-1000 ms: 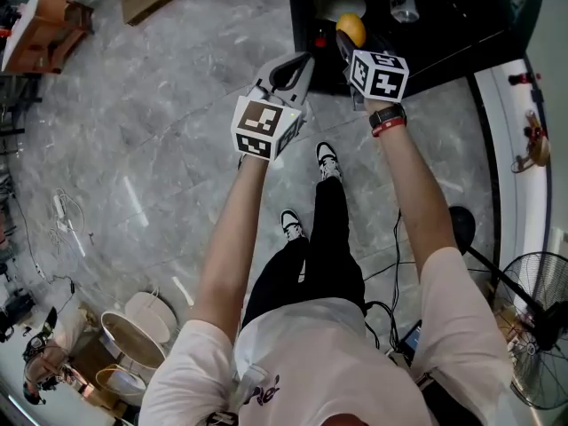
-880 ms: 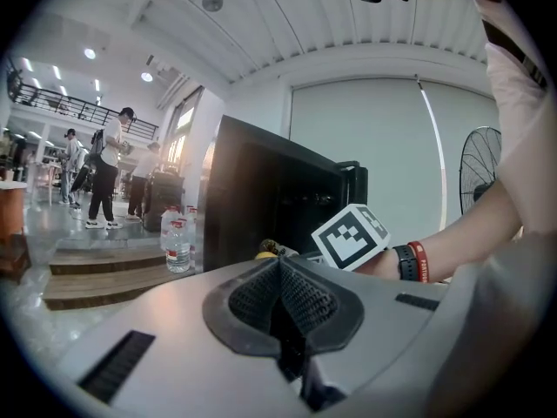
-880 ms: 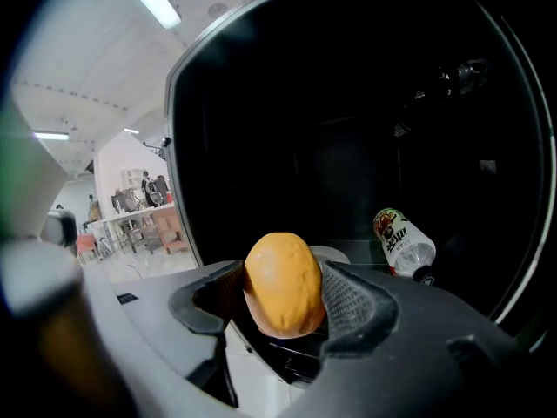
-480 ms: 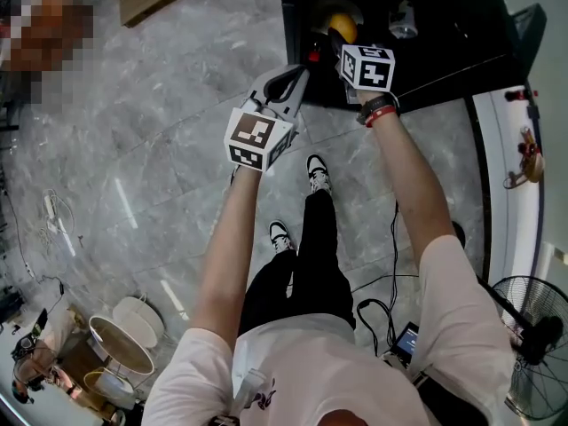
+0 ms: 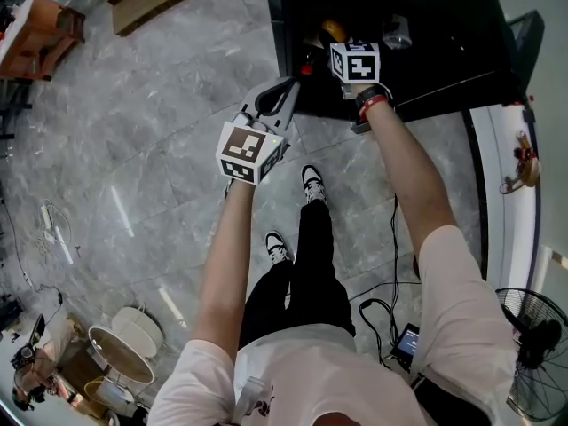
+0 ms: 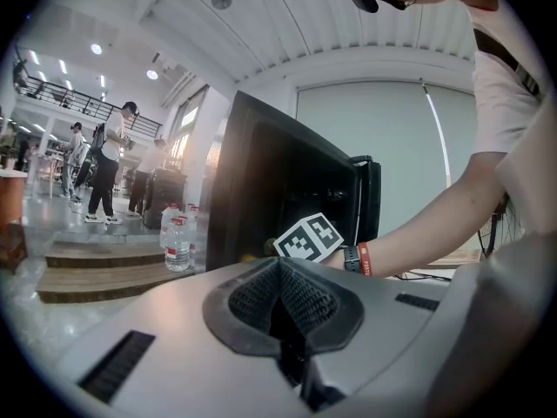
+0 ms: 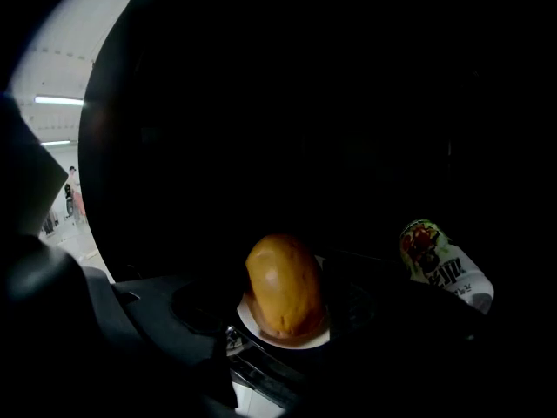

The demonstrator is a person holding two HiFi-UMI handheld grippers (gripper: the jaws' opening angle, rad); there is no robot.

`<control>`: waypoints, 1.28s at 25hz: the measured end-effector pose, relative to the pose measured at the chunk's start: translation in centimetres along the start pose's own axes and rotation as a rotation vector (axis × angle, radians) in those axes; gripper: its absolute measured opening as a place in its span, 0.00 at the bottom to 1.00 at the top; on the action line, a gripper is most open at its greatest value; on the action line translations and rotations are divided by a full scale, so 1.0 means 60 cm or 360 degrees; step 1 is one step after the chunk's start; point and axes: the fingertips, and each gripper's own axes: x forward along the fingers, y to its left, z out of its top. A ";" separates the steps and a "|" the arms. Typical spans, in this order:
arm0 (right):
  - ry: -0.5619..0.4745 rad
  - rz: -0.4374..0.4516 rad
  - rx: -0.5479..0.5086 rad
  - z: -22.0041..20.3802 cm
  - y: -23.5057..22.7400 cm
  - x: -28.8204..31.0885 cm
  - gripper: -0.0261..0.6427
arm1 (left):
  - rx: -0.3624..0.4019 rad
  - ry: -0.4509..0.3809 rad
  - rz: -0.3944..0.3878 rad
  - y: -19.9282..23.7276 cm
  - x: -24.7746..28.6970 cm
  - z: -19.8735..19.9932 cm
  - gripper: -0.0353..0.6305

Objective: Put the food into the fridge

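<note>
My right gripper (image 5: 335, 35) reaches into the dark inside of the black fridge (image 5: 444, 51). It is shut on an orange-yellow rounded piece of food (image 7: 285, 286), which hangs just over a white plate (image 7: 291, 336) on the shelf; whether it touches the plate I cannot tell. In the head view the food (image 5: 332, 28) peeks out beyond the marker cube. My left gripper (image 5: 286, 91) hovers outside the fridge front, over the floor, shut and empty. The left gripper view shows its pads (image 6: 280, 294) pressed together, with the fridge (image 6: 270, 181) ahead.
A printed drink can (image 7: 444, 264) lies on the fridge shelf right of the plate. Water bottles (image 6: 177, 238) stand on wooden steps (image 6: 96, 268) left of the fridge, with people (image 6: 109, 164) farther back. A fan (image 5: 532, 344) and pots (image 5: 120, 349) sit behind me.
My right gripper has carried the food deeper into the fridge. The left gripper has shifted slightly left and stayed shut.
</note>
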 end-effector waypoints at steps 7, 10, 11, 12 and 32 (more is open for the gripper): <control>0.0027 0.0012 -0.0046 -0.010 -0.014 0.040 0.48 | -0.0022 0.0018 0.0013 0.010 0.003 -0.015 0.08; 0.0050 0.0008 -0.0045 -0.022 -0.028 0.044 0.48 | -0.0043 0.0022 0.0005 0.002 0.009 -0.021 0.08; 0.0049 0.0013 -0.0062 -0.017 -0.025 0.048 0.48 | -0.0036 0.0022 0.0006 0.005 0.007 -0.019 0.08; 0.0052 0.0023 -0.0075 -0.011 -0.020 0.050 0.48 | -0.0028 0.0024 0.0008 0.007 0.003 -0.016 0.08; 0.0093 -0.0001 0.0060 0.028 -0.008 -0.108 0.59 | -0.0007 0.0016 -0.0020 -0.043 -0.061 0.088 0.08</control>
